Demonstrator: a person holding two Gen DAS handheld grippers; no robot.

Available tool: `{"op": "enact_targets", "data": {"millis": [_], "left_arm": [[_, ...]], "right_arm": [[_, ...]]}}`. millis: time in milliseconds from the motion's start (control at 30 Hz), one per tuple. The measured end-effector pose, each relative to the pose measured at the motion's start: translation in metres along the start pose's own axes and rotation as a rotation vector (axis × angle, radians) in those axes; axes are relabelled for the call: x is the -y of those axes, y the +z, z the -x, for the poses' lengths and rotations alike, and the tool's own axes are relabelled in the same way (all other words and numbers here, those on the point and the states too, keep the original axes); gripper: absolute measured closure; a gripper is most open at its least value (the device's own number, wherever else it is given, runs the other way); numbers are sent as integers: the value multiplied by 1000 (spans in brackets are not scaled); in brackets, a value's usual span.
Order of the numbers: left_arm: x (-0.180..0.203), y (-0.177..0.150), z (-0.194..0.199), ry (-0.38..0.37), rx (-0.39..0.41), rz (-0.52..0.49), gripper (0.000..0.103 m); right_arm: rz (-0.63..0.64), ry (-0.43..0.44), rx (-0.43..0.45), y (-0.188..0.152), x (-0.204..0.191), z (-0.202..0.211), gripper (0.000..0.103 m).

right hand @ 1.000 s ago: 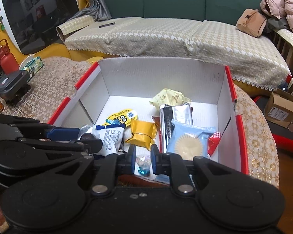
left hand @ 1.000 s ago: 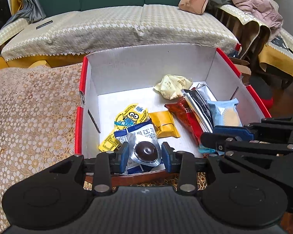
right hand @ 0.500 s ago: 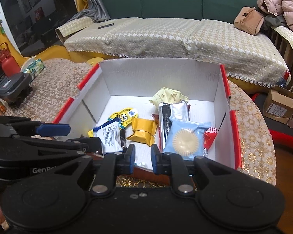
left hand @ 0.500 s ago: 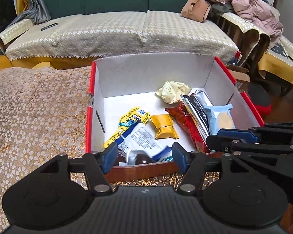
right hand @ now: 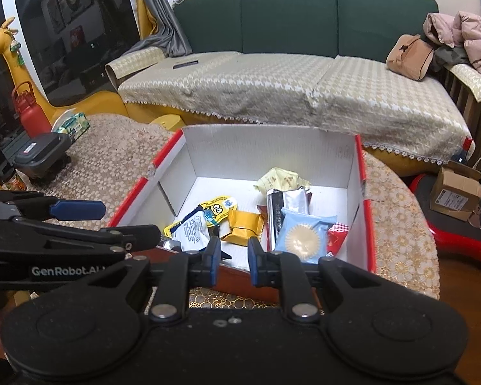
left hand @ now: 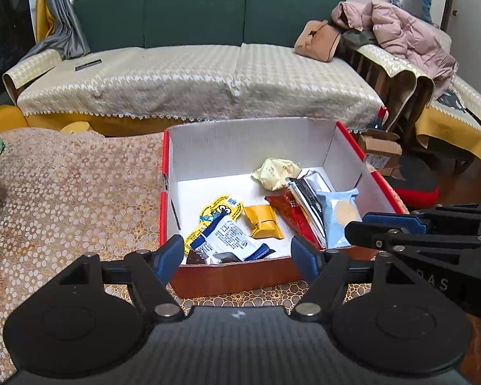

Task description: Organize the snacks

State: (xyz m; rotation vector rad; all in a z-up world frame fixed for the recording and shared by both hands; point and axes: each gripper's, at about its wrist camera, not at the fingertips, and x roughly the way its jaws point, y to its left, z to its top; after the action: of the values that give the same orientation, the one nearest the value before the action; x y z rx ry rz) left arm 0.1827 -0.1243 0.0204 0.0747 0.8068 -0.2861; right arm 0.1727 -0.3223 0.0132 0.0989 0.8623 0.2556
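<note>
Left tool (left hand: 237,256) just opened, empty, above snack box (left hand: 240,276)

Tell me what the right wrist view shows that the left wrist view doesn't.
Only the right wrist view: a yellow giraffe figure, a red bottle and the dark screen at left.

Only the left wrist view: the chocolate-coloured snack at the box's near wall.

Both: the red box of snacks, the blue packet, the green sofa, the tan bag.
</note>
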Motion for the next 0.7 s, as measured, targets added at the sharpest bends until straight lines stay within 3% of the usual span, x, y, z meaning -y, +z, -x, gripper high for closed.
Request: {"op": "enact_targets", "data": {"millis": [700], "left_arm": [[3,-24,69,-28,116,34,15]], "right_arm": [[-16,22,129,-15,-8,63,86]]}}
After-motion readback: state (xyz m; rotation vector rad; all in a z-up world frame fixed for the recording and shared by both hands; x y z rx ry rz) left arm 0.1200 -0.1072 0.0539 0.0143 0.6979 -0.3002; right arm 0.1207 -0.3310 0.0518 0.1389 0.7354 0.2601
